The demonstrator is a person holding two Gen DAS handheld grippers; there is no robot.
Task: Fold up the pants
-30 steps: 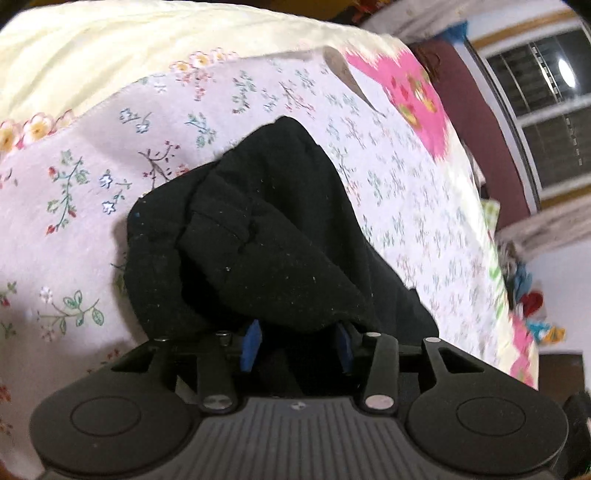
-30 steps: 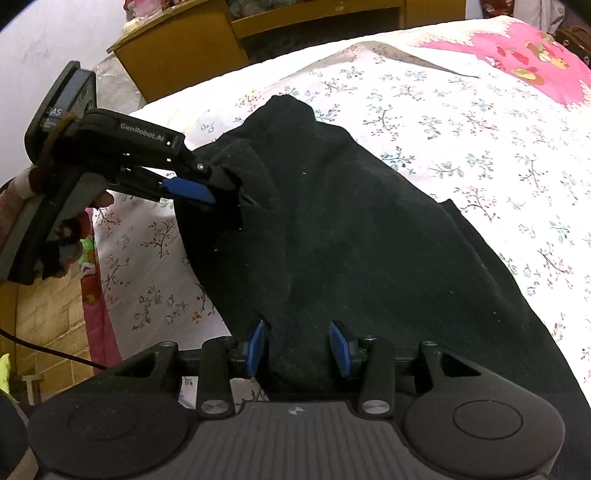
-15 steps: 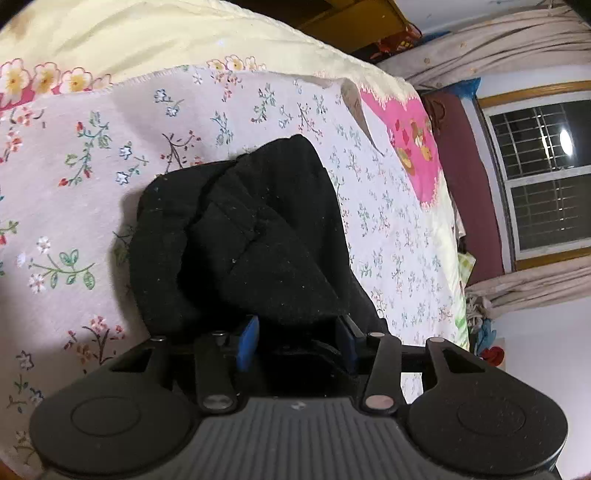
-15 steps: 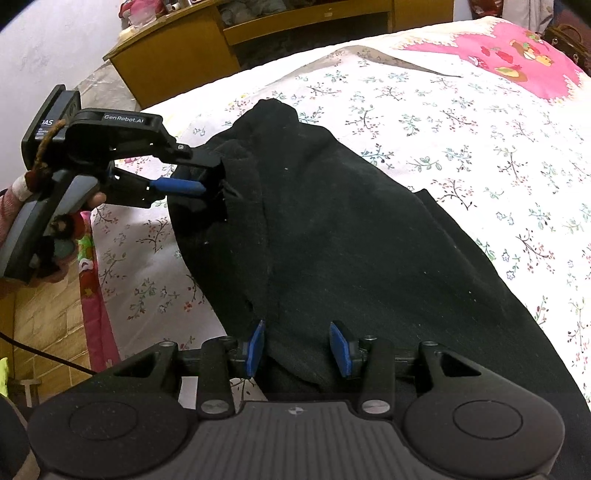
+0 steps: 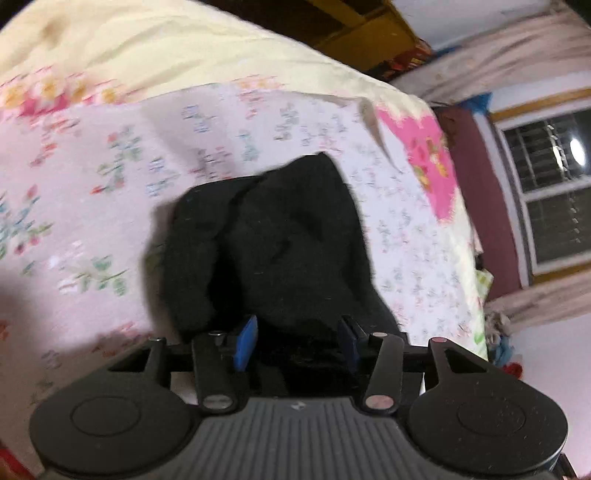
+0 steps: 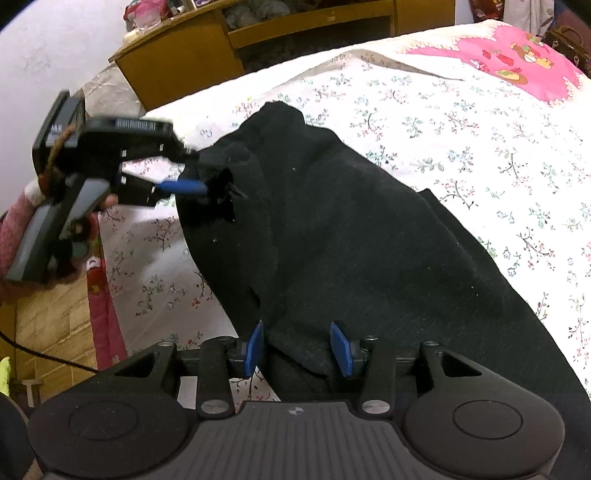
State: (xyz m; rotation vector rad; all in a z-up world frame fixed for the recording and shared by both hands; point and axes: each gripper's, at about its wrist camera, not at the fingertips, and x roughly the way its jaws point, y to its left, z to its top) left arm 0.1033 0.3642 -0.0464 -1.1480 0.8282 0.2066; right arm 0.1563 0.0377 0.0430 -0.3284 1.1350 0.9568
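While black fleece pants lie bunched on floral white bedsheet, left gripper bites pants' far edge, jaws parted partway, fabric between; right gripper narrow, pinching pants' near edge.

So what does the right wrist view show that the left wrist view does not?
Only the right wrist view shows the left gripper from outside, with the hand that holds it, a wooden shelf behind the bed, and the pants running long toward the right gripper. Only the left wrist view shows the window and the curtain. Both show the black pants on the floral sheet, the pink patch, and black cloth between each gripper's blue pads.
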